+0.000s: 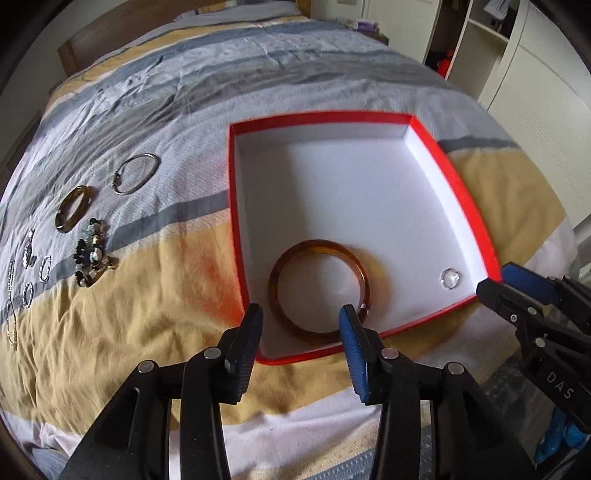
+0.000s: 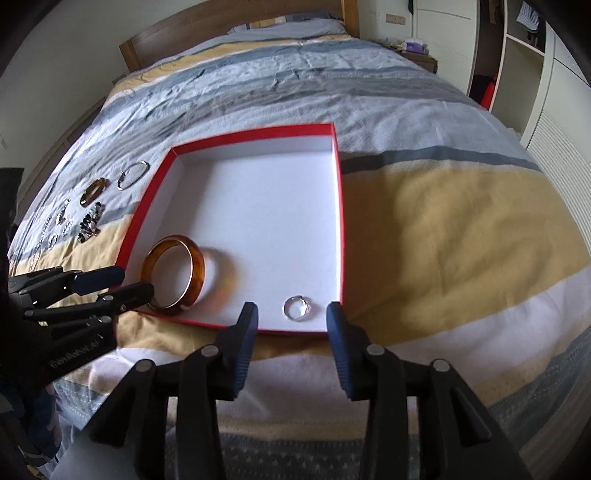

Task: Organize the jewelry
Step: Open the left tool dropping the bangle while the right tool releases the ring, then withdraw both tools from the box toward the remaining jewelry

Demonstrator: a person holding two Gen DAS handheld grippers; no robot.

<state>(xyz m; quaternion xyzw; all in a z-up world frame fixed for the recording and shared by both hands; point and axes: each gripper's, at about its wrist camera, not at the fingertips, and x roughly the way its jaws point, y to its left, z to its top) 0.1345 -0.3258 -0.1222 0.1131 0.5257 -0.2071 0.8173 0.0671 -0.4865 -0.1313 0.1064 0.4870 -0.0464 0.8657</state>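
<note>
A red box (image 1: pixel 461 184) with a white inside lies on the bed; it also shows in the right wrist view (image 2: pixel 340 221). An amber bangle (image 1: pixel 291 325) lies in its near left corner, also seen in the right wrist view (image 2: pixel 192 266). A small silver ring (image 1: pixel 451 277) lies in its near right corner, also in the right wrist view (image 2: pixel 297 308). My left gripper (image 1: pixel 301 319) is open and empty, just above the bangle's near rim. My right gripper (image 2: pixel 291 317) is open and empty, at the box's near edge by the ring.
Left of the box on the bedspread lie a silver bangle (image 1: pixel 136 173), a gold-brown bangle (image 1: pixel 73 208), a beaded bracelet (image 1: pixel 90 258), and several small silver pieces (image 1: pixel 27 266). A wardrobe (image 1: pixel 535 74) stands at the right. The wooden headboard (image 2: pixel 236 26) is far behind.
</note>
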